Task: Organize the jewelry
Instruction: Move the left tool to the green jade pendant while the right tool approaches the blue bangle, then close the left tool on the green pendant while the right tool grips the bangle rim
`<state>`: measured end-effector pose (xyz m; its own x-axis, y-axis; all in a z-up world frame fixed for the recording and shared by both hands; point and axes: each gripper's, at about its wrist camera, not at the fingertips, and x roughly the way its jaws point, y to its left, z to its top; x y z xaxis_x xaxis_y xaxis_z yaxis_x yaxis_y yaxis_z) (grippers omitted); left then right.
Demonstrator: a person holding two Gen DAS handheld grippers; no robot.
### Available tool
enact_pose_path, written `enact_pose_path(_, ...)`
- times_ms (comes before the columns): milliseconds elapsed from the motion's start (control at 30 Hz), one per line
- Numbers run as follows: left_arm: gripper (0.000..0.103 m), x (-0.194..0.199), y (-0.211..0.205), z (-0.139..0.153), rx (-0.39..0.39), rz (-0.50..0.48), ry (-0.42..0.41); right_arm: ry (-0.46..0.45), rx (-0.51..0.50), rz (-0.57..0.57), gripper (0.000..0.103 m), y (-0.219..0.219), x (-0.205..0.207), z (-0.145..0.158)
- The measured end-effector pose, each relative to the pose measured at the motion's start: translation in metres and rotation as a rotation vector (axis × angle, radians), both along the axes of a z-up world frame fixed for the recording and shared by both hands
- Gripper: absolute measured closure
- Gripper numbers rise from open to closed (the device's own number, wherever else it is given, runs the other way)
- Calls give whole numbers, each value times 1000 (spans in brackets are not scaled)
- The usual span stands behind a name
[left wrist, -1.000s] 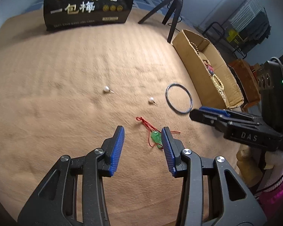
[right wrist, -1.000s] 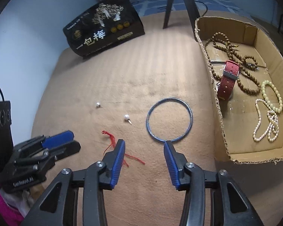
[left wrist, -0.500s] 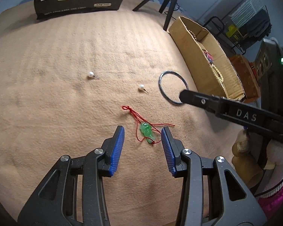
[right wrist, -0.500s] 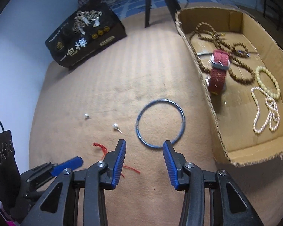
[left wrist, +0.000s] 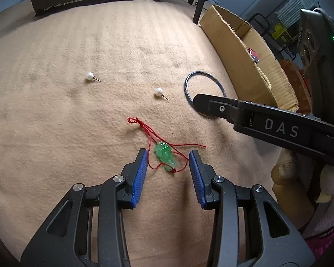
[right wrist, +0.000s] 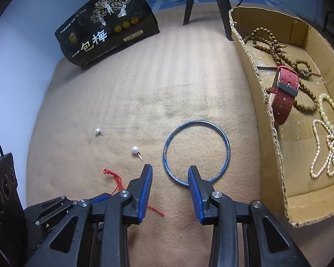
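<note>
Left gripper (left wrist: 168, 160) points steeply down at the cloth (left wrist: 78, 133), jaws part open with nothing clamped. The green pendant (left wrist: 165, 155) lies between our blue pads (left wrist: 140, 175), clear of both. Its red cord (left wrist: 149, 131) loops around it and runs up-left to a knot; one strand trails right, toward the far pad.

Right gripper (right wrist: 169, 174) also points down, jaws closing. Nothing gripped yet. The near arc of the blue bangle (right wrist: 227, 146) sits in the gap; the right pad covers part of that rim, so we cannot tell if it is touching. In the left view the right gripper's finger crosses over the bangle's near edge.

Further out, two pearl studs lie on the cloth: one (left wrist: 158, 92) just left of the bangle, the other (left wrist: 90, 75) well apart, further left. Both lie on their side, posts pointing right.

Right of the bangle is the cardboard box (right wrist: 276, 155), open-topped. Inside it: brown beads (right wrist: 276, 51) at the far end, a red strap (right wrist: 284, 98) leaning on the near wall, a pale yellow-green bead bracelet (right wrist: 332, 115) and a white pearl strand (right wrist: 325, 153) toward the near end.

At the far edge of the cloth a black bag (right wrist: 106, 31) with Chinese print, and tripod legs (right wrist: 220, 4) near the box's far corner.
</note>
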<state>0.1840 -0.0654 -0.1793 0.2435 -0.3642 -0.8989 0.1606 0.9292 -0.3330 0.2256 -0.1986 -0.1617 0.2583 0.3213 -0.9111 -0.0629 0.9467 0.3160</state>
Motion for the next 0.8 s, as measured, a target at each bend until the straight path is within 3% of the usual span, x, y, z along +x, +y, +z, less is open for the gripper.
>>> enact_pose_path(200, 64, 2, -11, -5, 41, -1, -17, -3, -19, 10, 70, 2, 5, -4)
enact_pose_path(367, 85, 6, -21, -8, 124, -6, -49, 4, -51, 29, 70, 9, 10, -11)
enact_pose_path(500, 85, 6, -21, -9, 127, -14, -60, -9, -99, 68, 70, 16, 10, -13)
enact_pose_path(800, 85, 3, -12, -9, 106, -26, -62, -33, -158, 100, 93, 13, 7, -15)
